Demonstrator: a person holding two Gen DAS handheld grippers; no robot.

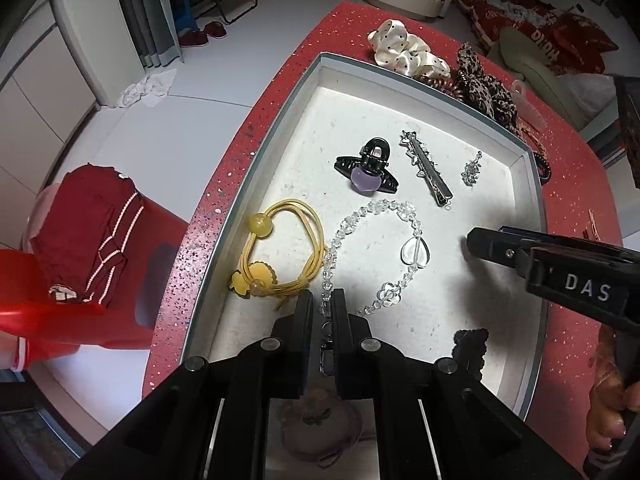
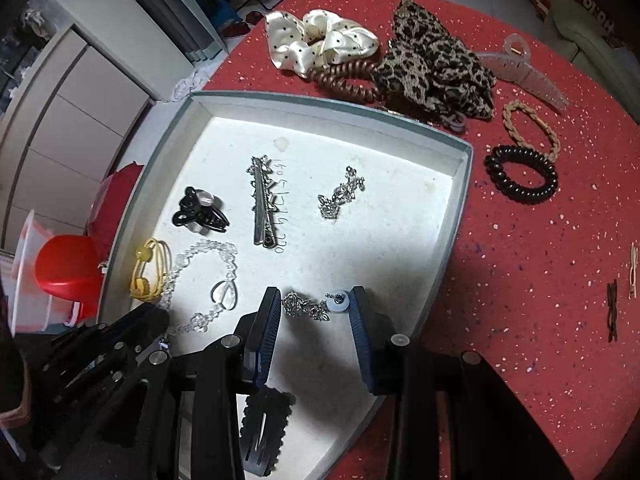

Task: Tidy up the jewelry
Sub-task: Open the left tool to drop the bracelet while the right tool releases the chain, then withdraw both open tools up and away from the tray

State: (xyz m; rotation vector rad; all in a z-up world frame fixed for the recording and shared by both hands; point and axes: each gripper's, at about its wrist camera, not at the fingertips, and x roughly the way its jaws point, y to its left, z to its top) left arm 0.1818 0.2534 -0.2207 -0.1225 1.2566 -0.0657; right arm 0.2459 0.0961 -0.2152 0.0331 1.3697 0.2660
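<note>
Jewelry and hair pieces lie spread across a shallow grey-rimmed white tray (image 2: 464,184) that sits on a red speckled table (image 2: 540,280). Inside the tray, at the far middle, a long silver rhinestone barrette (image 2: 263,208) lies beside a small silver crystal earring (image 2: 340,194) on its right and a black claw clip with a lilac heart (image 1: 366,170) on its left. Nearer, at the left, a yellow elastic hair tie with a bead and flower (image 1: 276,254) touches a clear crystal bead bracelet with a heart charm (image 1: 380,254). The left gripper (image 1: 322,312) has its fingers drawn close together around the near end of that bracelet, where its clasp hangs; whether they actually pinch it I cannot tell. The right gripper (image 2: 316,308) hovers at the near right of the tray with its blue-padded fingers (image 2: 264,336) spread wide, and a second silver crystal earring with a round backing (image 2: 310,307) lies on the tray floor between them, its backing just beside the right pad. A black glittery snap clip (image 2: 266,424) lies under that gripper. Outside the tray, on the far table, rest a cream polka-dot satin scrunchie (image 2: 320,42), a brown spiral hair tie (image 2: 348,80), a leopard-print fabric scrunchie (image 2: 436,68), a frosted clear claw clip (image 2: 528,72), a beige braided hair tie (image 2: 532,130) and a black spiral hair tie (image 2: 520,178).
</note>
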